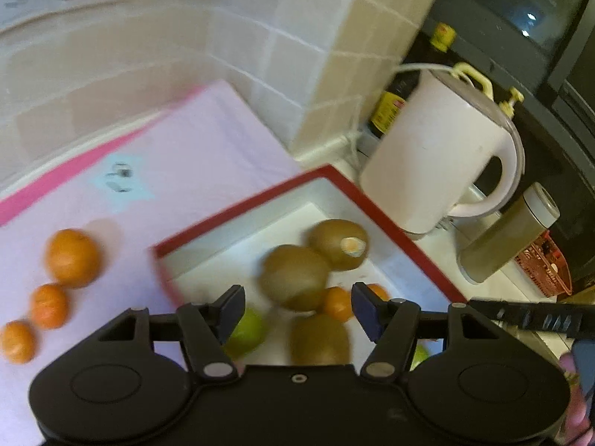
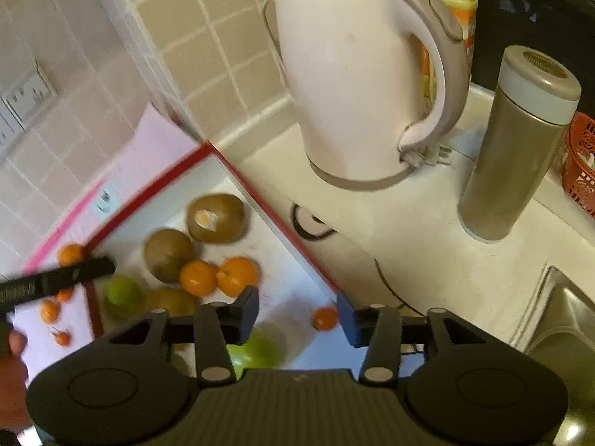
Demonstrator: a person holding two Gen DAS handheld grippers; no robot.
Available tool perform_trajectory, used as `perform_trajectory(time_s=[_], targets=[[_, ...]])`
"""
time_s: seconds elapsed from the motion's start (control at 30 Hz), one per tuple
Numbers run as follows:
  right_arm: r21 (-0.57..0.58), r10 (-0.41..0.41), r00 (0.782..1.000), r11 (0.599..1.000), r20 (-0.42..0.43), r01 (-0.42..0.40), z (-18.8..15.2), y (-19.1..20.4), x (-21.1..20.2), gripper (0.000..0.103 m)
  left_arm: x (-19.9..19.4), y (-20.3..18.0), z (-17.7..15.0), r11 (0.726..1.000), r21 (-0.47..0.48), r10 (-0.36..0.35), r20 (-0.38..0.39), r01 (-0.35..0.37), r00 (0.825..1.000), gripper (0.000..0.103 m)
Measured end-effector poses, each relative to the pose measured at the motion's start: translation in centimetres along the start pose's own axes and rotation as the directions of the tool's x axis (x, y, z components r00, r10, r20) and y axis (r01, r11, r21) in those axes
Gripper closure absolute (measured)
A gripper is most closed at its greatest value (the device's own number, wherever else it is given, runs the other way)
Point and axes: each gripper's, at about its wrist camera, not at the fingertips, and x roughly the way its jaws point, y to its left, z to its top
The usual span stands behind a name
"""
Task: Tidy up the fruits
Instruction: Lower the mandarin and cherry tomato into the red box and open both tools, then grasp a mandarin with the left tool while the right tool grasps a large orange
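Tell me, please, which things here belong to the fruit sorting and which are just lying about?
Job: red-rimmed box, kiwis, oranges, green fruits, pink mat, both open grippers.
Lying about: kettle, flask, sauce bottle, red basket.

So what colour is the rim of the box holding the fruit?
Dark red, around a white inside. The box shows it best in the left wrist view.

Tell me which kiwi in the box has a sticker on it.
The kiwi deepest in the red-rimmed box, nearest the white kettle. It carries a pale sticker with an orange patch; the other kiwis show plain brown skin.
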Motion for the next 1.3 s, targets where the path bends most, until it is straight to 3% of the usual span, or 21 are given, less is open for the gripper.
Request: perform_trajectory(time_s=[0.17, 0.33, 0.5, 0.6, 0.77, 0.93, 1.1, 1.2, 1.3], targets=[[-0.009, 0.070, 0.997, 0.997, 0.026, -0.070, 0.6, 3.2, -0.8, 0.041, -5.9, 4.7, -0.8, 0.996, -0.045, 0.082, 0.074, -0.079, 0.994, 0.025], [-0.081, 0.126, 0.991, 0.989, 0.037, -0.122, 1.1, 8.7, -0.6, 0.038, -12.0, 10.3, -1.0, 0.978, -0.119, 0.190, 0.163, -0.172, 0.968, 0.024], [-0.157, 0.179, 0.984, 0.972, 0.011, -0.175, 1.4, 14.5, 0.5, 0.038, -16.5, 15.6, -2.0, 0.951, -0.226, 0.261, 0.216, -0.212, 0.941, 0.024], [-0.195, 0.220, 0.975, 0.956, -0.018, -0.220, 1.3, 18.3, 1.6, 0.038, -17.6, 17.7, -2.8, 0.939, -0.267, 0.279, 0.223, -0.216, 0.934, 0.023], [-0.261, 0.263, 0.963, 0.926, -0.066, -0.271, 0.7, 24.6, 3.5, 0.038, -16.8, 20.1, -4.6, 0.932, -0.283, 0.286, 0.184, -0.228, 0.941, 0.023], [-0.279, 0.261, 0.960, 0.919, -0.105, -0.280, 1.2, 28.7, 6.4, 0.038, -14.9, 21.9, -5.5, 0.942, -0.276, 0.243, 0.159, -0.193, 0.957, 0.023], [-0.236, 0.245, 0.950, 0.928, -0.194, -0.287, 1.9, 30.4, 10.9, 0.038, -11.1, 22.4, -6.2, 0.954, -0.263, 0.180, 0.107, -0.147, 0.978, 0.024], [-0.200, 0.258, 0.933, 0.929, -0.253, -0.311, 1.6, 31.1, 13.2, 0.038, -7.9, 22.0, -6.1, 0.961, -0.239, 0.157, 0.054, -0.139, 0.986, 0.028], [-0.201, 0.237, 0.938, 0.935, -0.255, -0.291, 1.3, 31.4, 14.4, 0.038, -5.4, 21.4, -5.8, 0.970, -0.192, 0.154, 0.018, -0.147, 0.988, 0.028]])
